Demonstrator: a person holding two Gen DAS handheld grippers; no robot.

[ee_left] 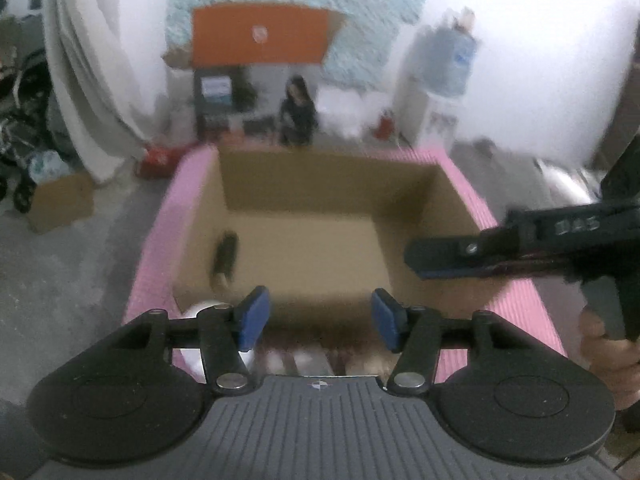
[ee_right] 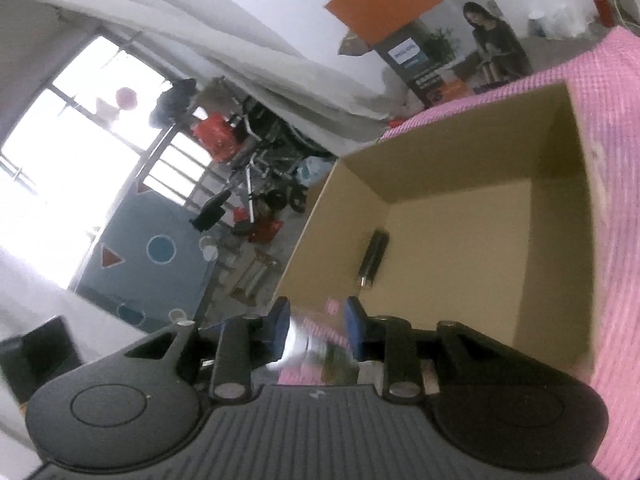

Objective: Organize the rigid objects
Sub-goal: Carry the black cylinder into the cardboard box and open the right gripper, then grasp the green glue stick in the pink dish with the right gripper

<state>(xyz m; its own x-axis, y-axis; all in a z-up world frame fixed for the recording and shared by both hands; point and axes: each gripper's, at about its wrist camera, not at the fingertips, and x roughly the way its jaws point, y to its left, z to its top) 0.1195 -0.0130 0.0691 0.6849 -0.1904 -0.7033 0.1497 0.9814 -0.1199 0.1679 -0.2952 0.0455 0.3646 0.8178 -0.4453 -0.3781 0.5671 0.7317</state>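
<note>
Cardboard box [ee_left: 320, 184] holds dark cylinder [ee_left: 226, 258]; left tool [ee_left: 316, 320] released, right tool [ee_right: 318, 326] clasps blurred item.

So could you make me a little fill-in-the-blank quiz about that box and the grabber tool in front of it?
1. The cardboard box stands on a ___ mat.
2. The dark cylinder lies ___ the box.
3. The pads on the left gripper are coloured ___.
4. The left gripper's jaws stand apart and hold ___.

Missing words: pink; inside; blue; nothing.
</note>
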